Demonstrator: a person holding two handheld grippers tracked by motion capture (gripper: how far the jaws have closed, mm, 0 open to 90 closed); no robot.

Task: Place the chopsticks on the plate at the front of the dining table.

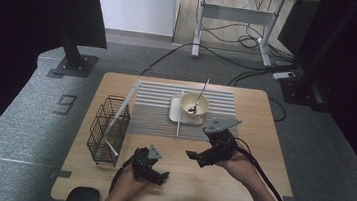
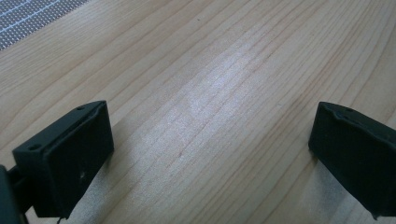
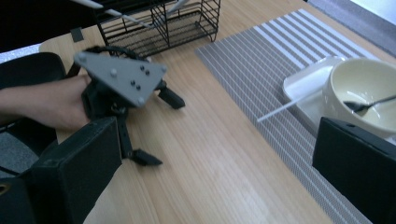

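left gripper (image 1: 158,171): jaws spread, nothing between them, low over bare table (image 1: 197,193) at lower centre | right gripper (image 1: 195,157): jaws released, empty, right of centre | bowl (image 1: 194,103) with spoon (image 1: 198,99): on white tray (image 1: 175,111), above the right jaws, well apart | wire basket (image 1: 109,129): left

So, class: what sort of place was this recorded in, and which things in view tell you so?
Probably a lab or workshop set up for recording, not a home kitchen: black curtains hang around the wooden table, loose cables trail across the grey carpet, and a desk frame stands behind.
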